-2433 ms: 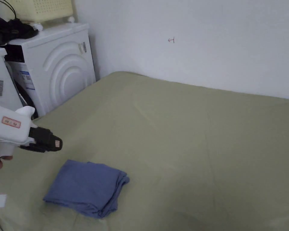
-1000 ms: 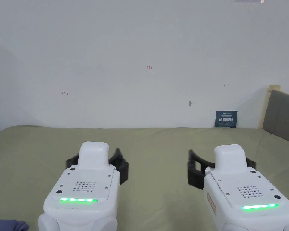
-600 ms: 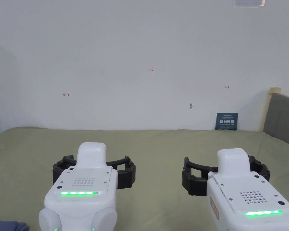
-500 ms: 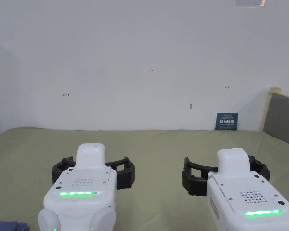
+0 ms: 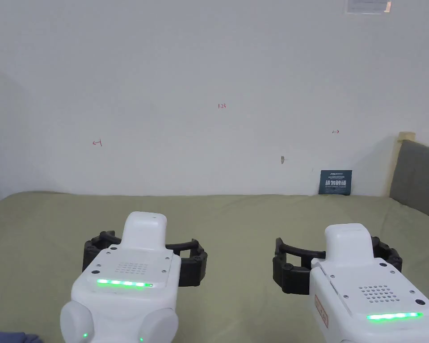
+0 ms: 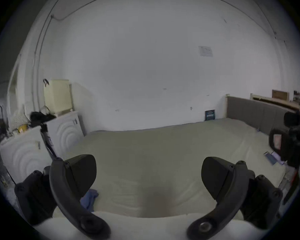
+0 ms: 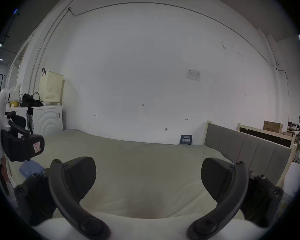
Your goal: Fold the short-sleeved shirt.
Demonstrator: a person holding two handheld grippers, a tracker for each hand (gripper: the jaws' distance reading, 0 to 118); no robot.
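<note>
**Shirt apart from both grippers**

Shirt (image 7: 30, 169): blue, folded into a compact bundle, lying on the green bed (image 5: 236, 214) at its near left edge. Left gripper (image 5: 145, 263) and right gripper (image 5: 337, 268) held level over bare sheet, jaws spread wide, empty, well clear of it.

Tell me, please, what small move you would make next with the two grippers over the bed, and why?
Probably none beyond lowering them to rest. The blue shirt already lies folded in a compact stack on the green bed, off to the left. The left gripper and right gripper both hang open and empty above bare sheet, touching nothing.
</note>
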